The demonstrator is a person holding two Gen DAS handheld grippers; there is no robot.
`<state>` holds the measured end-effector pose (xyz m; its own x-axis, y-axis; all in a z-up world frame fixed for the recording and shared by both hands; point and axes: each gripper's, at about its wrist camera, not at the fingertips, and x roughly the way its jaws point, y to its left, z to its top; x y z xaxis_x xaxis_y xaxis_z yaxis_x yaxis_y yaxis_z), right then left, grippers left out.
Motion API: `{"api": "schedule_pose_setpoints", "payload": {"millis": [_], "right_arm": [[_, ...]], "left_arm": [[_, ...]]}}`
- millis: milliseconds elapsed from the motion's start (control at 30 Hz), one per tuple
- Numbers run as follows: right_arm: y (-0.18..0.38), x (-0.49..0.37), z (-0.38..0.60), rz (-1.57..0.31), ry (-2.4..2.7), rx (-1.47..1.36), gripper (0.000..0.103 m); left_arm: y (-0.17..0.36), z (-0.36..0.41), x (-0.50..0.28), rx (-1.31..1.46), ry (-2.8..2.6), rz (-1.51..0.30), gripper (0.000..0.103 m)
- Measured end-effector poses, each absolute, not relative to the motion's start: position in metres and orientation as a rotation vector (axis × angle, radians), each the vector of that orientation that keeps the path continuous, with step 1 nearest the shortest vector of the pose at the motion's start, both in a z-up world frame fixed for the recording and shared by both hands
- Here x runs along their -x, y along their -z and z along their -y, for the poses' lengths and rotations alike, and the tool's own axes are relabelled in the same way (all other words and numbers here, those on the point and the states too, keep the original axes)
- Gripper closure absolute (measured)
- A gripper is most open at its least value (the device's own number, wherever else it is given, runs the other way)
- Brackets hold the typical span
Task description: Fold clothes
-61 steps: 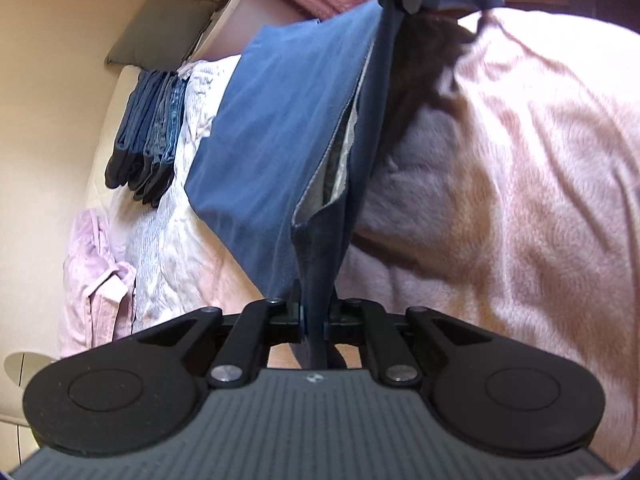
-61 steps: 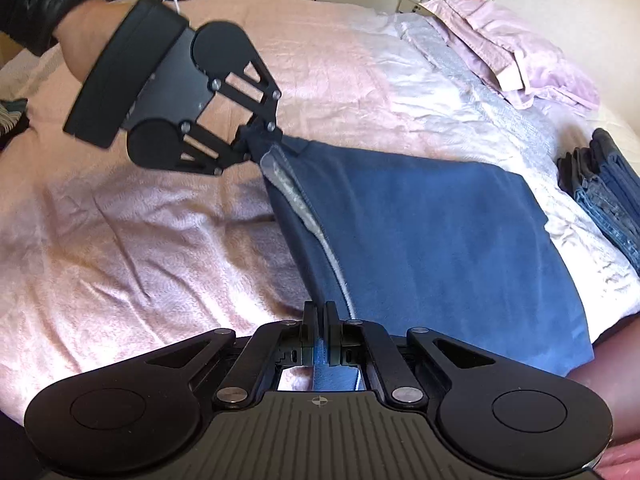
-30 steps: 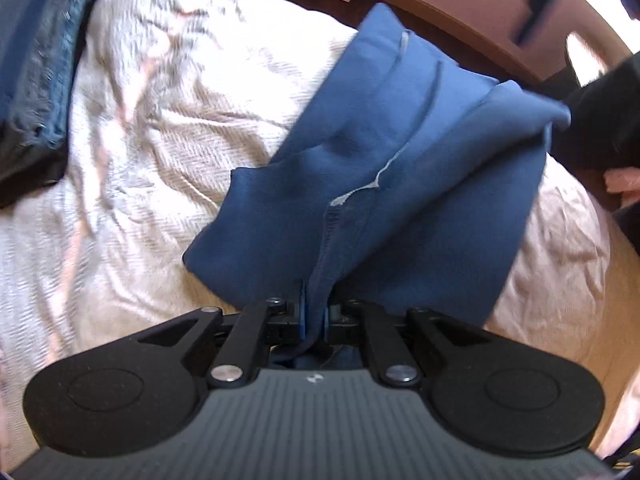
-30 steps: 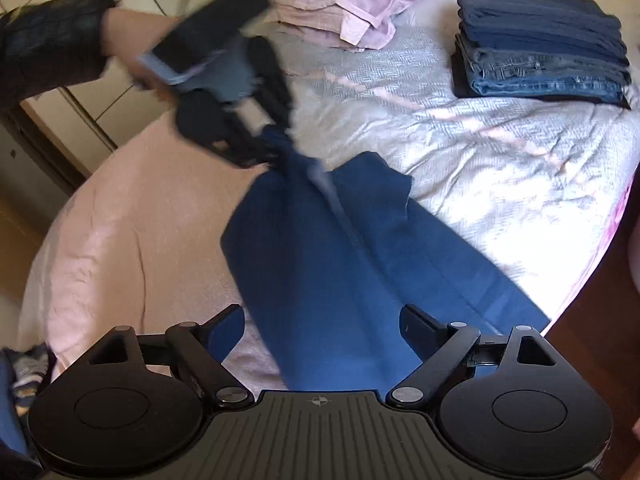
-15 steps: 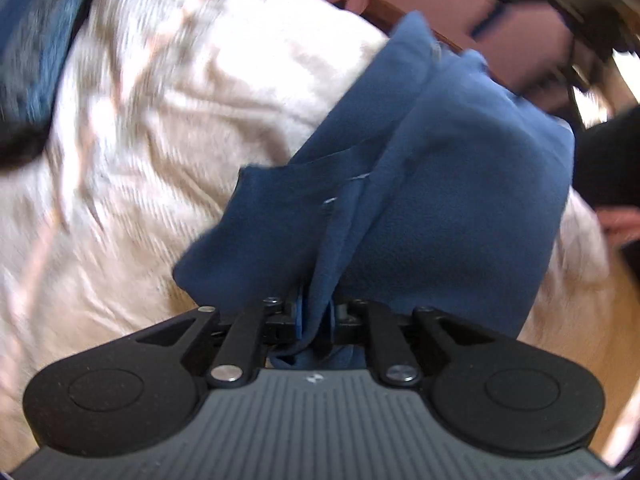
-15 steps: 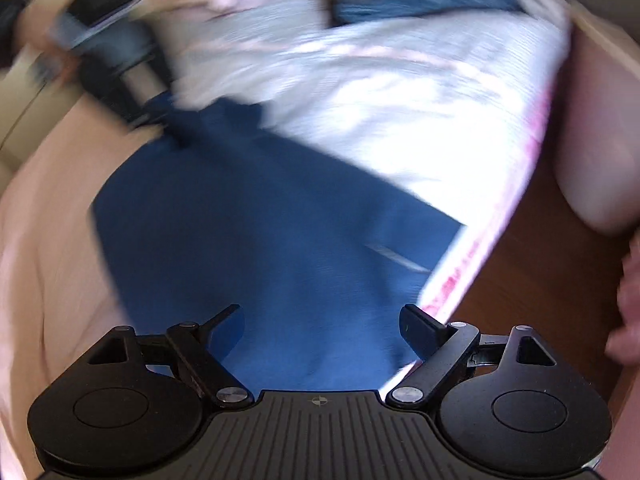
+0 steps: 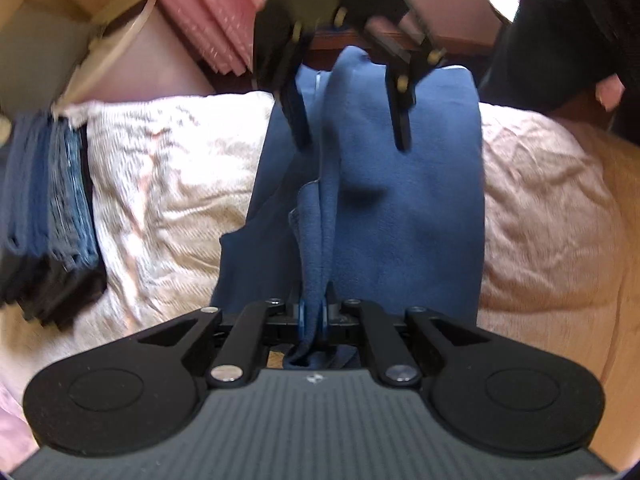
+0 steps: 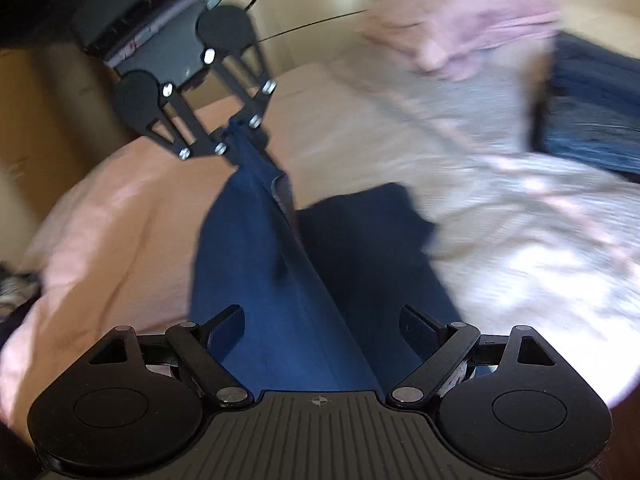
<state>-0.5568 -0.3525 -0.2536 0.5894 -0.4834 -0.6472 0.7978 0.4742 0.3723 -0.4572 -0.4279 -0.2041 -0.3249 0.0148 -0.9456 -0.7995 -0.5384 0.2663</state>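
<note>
A dark blue garment [image 7: 404, 208] lies lengthwise on the pink bed cover, one end hanging over the far edge. My left gripper [image 7: 313, 309] is shut on a bunched fold of it and lifts that end; it also shows in the right wrist view [image 8: 240, 148], pinching the cloth [image 8: 272, 272]. My right gripper [image 8: 322, 324] is open and empty just above the garment's other end; it appears at the top of the left wrist view [image 7: 348, 128], fingers spread over the cloth.
A stack of folded jeans and dark clothes [image 7: 44, 216] sits on the bed to the left, also visible in the right wrist view [image 8: 592, 120]. A lilac garment [image 8: 472, 28] lies behind it. The pink bed cover [image 7: 552, 208] slopes off at the right.
My right gripper let go of the garment, opened, and swung round to its far end. My left gripper kept its hold and the garment now lies straighter along the bed.
</note>
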Motion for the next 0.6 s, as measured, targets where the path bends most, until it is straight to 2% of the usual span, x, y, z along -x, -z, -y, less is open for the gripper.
{"api": "schedule_pose_setpoints", "payload": {"millis": [100, 133, 167, 200, 267, 500, 600], "right_arm": [[0.276, 0.549, 0.371, -0.553, 0.628, -0.832, 0.018], [0.283, 0.548, 0.371, -0.571, 0.569, -0.876, 0.026], [0.288, 0.547, 0.370, -0.586, 0.526, -0.914, 0.051], [0.290, 0.548, 0.368, -0.596, 0.513, -0.941, 0.071], [0.289, 0.555, 0.359, -0.591, 0.522, -0.991, 0.090], [0.263, 0.595, 0.367, -0.505, 0.737, -1.094, 0.091], [0.281, 0.605, 0.386, -0.518, 0.786, -1.144, 0.089]], "left_arm": [[0.199, 0.426, 0.450, 1.330, -1.919, -1.064, 0.098], [0.198, 0.427, 0.449, 1.329, -1.926, -1.060, 0.098], [0.197, 0.429, 0.449, 1.329, -1.933, -1.054, 0.098], [0.196, 0.431, 0.451, 1.335, -1.949, -1.036, 0.098], [0.195, 0.438, 0.458, 1.352, -1.989, -0.991, 0.098], [0.225, 0.483, 0.528, 1.549, -2.099, -0.802, 0.097], [0.262, 0.505, 0.554, 1.673, -2.062, -0.695, 0.090]]}}
